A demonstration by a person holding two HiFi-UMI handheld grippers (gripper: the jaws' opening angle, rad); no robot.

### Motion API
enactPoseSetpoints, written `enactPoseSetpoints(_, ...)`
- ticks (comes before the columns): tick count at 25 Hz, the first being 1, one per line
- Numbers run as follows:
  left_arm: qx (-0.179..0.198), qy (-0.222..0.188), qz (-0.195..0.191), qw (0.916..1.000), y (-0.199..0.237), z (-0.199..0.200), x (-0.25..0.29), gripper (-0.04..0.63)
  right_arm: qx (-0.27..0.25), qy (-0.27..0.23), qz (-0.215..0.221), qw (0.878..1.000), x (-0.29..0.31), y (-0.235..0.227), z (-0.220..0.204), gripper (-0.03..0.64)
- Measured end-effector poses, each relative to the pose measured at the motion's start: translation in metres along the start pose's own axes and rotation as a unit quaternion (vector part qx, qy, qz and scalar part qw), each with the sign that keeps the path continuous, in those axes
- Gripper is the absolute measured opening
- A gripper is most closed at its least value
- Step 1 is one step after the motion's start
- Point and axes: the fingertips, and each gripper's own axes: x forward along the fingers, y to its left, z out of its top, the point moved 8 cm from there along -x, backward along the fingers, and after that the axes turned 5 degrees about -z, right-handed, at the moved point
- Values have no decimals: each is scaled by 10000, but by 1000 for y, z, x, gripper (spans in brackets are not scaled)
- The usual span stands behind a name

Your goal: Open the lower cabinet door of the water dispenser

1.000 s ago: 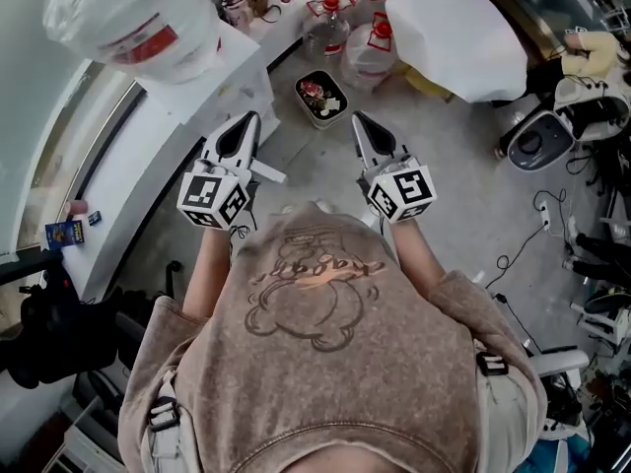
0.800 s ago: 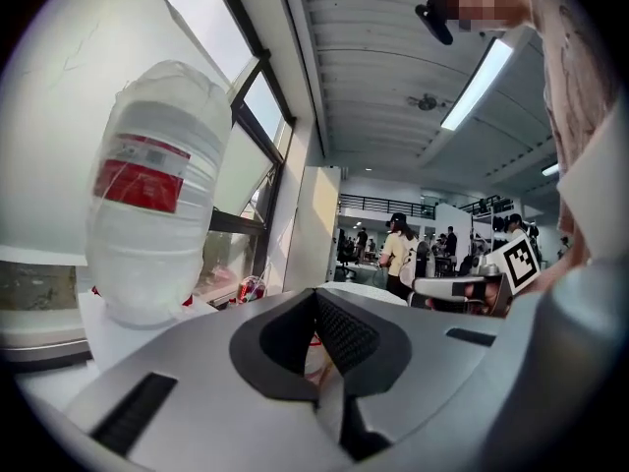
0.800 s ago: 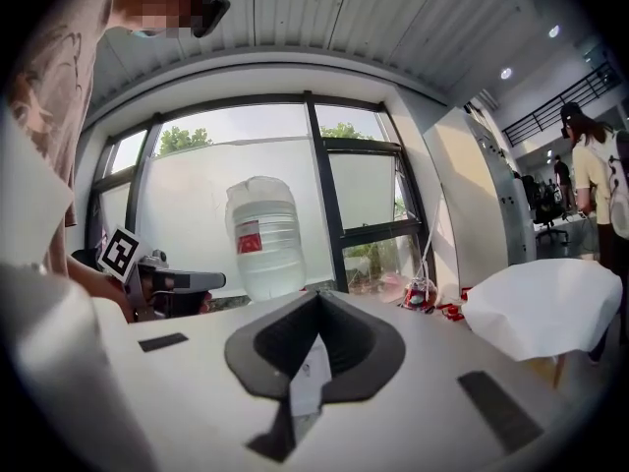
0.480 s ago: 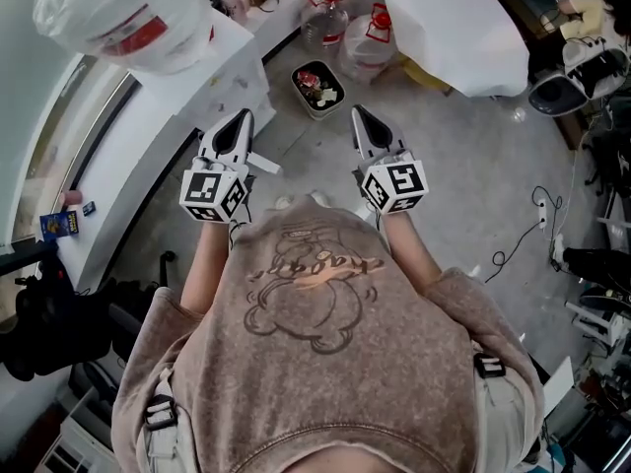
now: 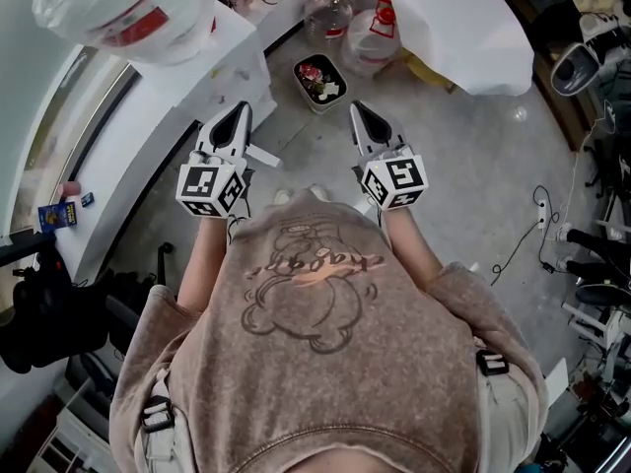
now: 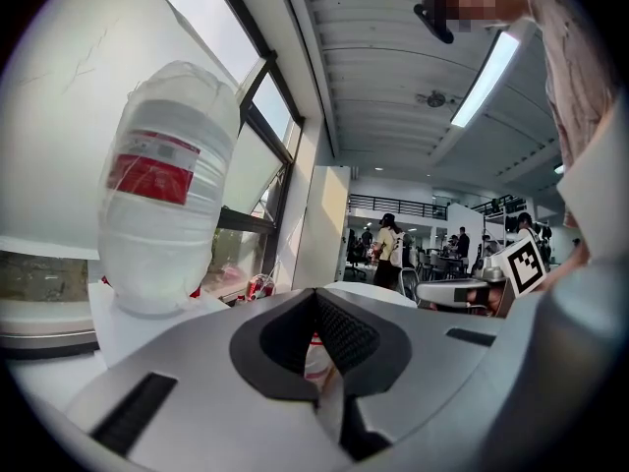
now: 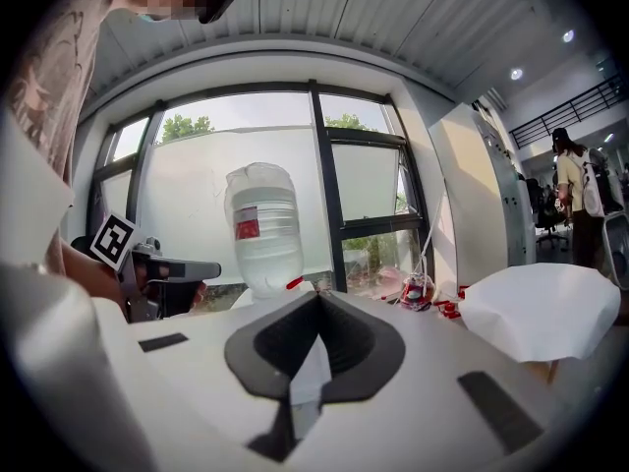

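A dark oval tray (image 5: 320, 77) holding red and white scraps lies on the grey floor (image 5: 463, 156), just ahead of the left gripper (image 5: 240, 107) and the right gripper (image 5: 355, 107) and between them. Beyond it stand two clear plastic jugs with red caps (image 5: 335, 23). A big white draped sheet (image 5: 458, 28) lies ahead-right of the right gripper, and a white power strip (image 5: 541, 208) well to its right.

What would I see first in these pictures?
The big upside-down water bottle with a red label, standing on the white water dispenser at the head view's top left. Below it, the left gripper and right gripper, both shut, stick out side by side above the grey floor.
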Motion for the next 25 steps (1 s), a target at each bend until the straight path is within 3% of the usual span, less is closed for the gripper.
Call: enactPoseSetpoints(25,-211,111,234,9994,7,-9,-1,17,91,94,105,9999,13,5,-4,5)
